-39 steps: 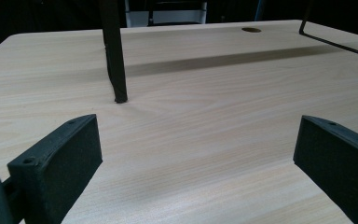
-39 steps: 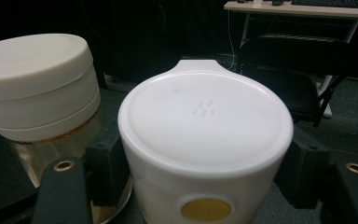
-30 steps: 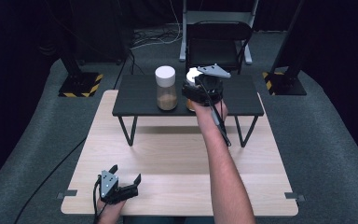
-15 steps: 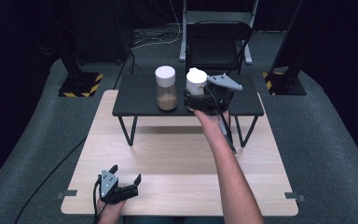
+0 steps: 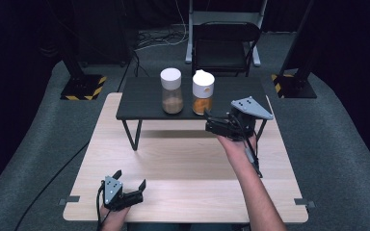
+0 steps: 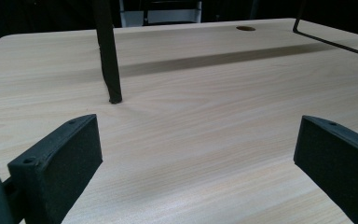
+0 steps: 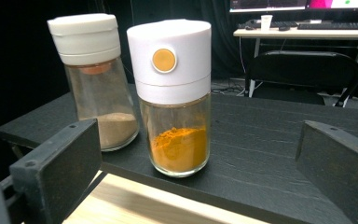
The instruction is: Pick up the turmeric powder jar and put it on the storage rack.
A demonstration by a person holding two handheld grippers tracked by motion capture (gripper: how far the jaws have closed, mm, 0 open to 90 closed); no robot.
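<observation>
Orange-powder jar (image 7: 175, 95) is standing upright between the right gripper (image 5: 211, 126) jaws, ahead of them and untouched; jaws are gaping wide, brown-powder jar (image 7: 95, 79) sitting just beyond the left jaw.

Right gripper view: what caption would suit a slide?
Open right claw faces an orange-spice jar beside a brown-spice jar on a black shelf.

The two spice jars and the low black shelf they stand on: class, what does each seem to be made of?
Orange-powder jar and brown-powder jar: apparently clear glass, contents visible, with matte white, likely plastic, caps. Low black shelf: matte top with faint grain, perhaps painted wood.
</observation>
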